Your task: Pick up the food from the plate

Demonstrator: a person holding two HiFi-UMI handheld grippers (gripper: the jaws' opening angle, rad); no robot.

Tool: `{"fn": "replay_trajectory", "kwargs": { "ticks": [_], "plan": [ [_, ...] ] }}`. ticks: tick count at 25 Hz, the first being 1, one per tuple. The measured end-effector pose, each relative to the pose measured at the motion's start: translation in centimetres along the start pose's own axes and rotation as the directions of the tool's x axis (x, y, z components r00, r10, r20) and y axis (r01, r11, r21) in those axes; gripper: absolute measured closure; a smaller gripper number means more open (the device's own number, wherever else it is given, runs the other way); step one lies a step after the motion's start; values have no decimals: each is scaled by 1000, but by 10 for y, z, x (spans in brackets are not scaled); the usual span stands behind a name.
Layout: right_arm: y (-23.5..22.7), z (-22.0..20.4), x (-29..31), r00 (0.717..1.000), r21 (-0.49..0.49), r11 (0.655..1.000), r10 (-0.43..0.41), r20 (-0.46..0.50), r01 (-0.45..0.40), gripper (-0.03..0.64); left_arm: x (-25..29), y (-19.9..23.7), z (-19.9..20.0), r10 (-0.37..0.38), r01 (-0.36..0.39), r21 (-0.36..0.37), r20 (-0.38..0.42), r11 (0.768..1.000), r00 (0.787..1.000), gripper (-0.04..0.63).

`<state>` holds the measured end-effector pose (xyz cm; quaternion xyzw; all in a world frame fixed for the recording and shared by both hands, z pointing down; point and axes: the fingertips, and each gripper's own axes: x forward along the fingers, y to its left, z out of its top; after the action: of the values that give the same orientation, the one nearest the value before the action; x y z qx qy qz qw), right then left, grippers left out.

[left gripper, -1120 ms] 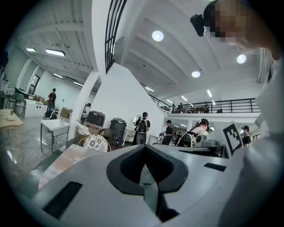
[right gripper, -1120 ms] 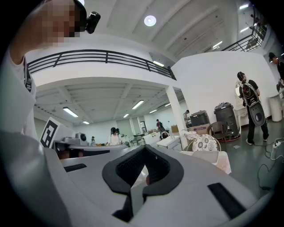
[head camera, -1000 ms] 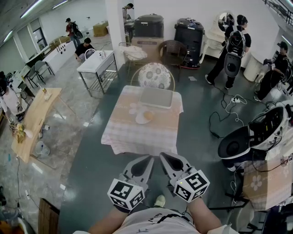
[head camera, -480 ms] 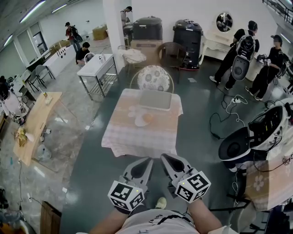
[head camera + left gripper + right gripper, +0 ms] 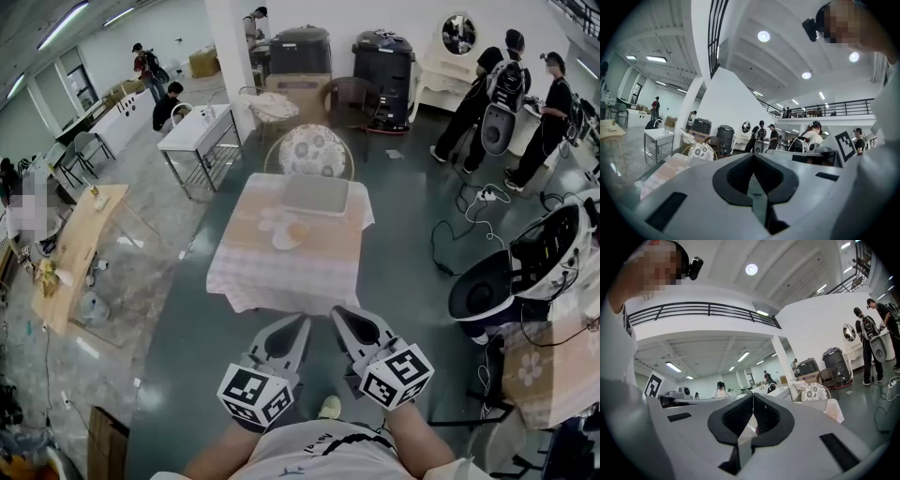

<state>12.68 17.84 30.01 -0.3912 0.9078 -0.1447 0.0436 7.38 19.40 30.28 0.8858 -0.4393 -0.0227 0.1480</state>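
In the head view a white plate (image 5: 284,238) with a pale orange piece of food (image 5: 297,232) lies on a table with a checked cloth (image 5: 286,267), some way ahead of me. A grey tray (image 5: 316,195) lies on the table's far half. Both grippers hang low and close to my body, well short of the table. My left gripper (image 5: 302,324) is shut with nothing in it, and my right gripper (image 5: 337,315) is shut and empty too. In the left gripper view the left gripper (image 5: 753,156) has its jaws together. The right gripper (image 5: 753,396) looks the same in its own view.
A round-backed chair (image 5: 312,150) stands behind the table. A white metal table (image 5: 195,131) stands at the far left, a wooden table (image 5: 73,246) at the left. Black and white machines (image 5: 511,277) and floor cables (image 5: 459,230) sit at the right. People (image 5: 548,112) stand far right.
The view has crept forward: the table and plate sit slightly lower and nearer than a second ago. The people at the far right have shifted. Both grippers stay shut together.
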Motion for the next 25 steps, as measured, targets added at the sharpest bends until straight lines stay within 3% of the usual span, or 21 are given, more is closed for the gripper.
{"fn": "replay_trajectory", "kwargs": {
  "ticks": [12, 25],
  "plan": [
    [-20, -13, 11, 999, 18, 1000, 0, -33, 0, 601, 7, 14, -9, 52, -51, 4, -7, 999, 999, 589],
    [-42, -24, 117, 995, -4, 1000, -29, -95, 29, 601, 43, 117, 6, 57, -57, 42, 1, 997, 998, 589]
  ]
}}
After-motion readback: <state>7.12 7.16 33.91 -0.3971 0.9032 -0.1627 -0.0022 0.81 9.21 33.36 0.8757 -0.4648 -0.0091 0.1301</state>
